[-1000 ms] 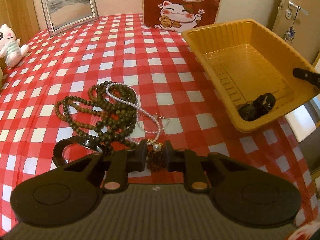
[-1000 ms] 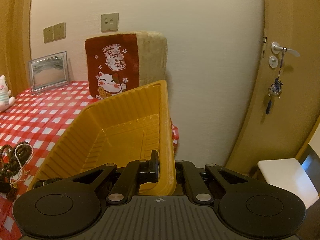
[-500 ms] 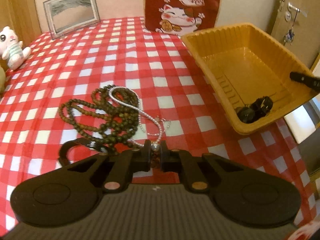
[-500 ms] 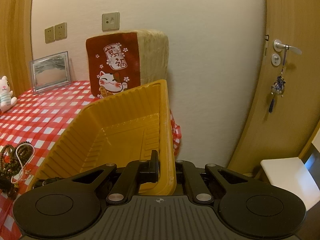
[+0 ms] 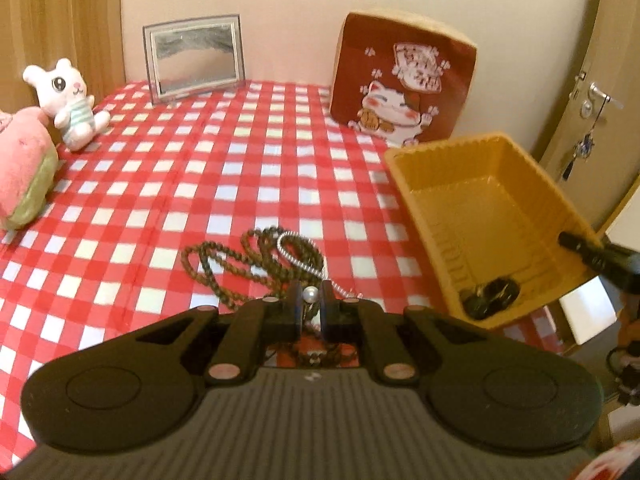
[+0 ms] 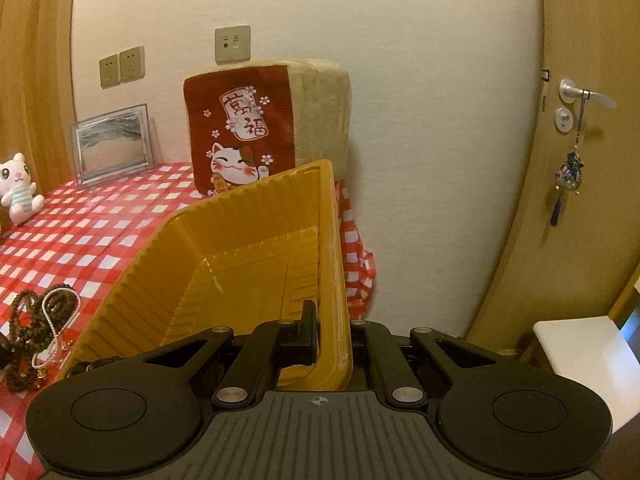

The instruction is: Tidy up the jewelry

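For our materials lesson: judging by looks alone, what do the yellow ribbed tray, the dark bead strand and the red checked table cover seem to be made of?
Yellow ribbed tray: thin moulded plastic, semi-gloss; pressed ribs, rolled rim.
Dark bead strand: probably wood or seed, matte brown-green; blur leaves it open.
Red checked table cover: likely coated cloth or vinyl; faint sheen, soft creases.

A home room, probably a bedroom or living room, is indicated. A red-and-white checked cloth [image 5: 224,168] is spread over the worktop, on which a white plush rabbit [image 5: 68,104], a pink plush [image 5: 20,172], a framed picture [image 5: 194,62] and a lucky-cat cushion [image 5: 404,84] are set. Wall sockets [image 6: 233,44] and a wooden door [image 6: 592,184] with a lever handle [image 6: 582,94] and hanging charm [image 6: 568,178] are seen.
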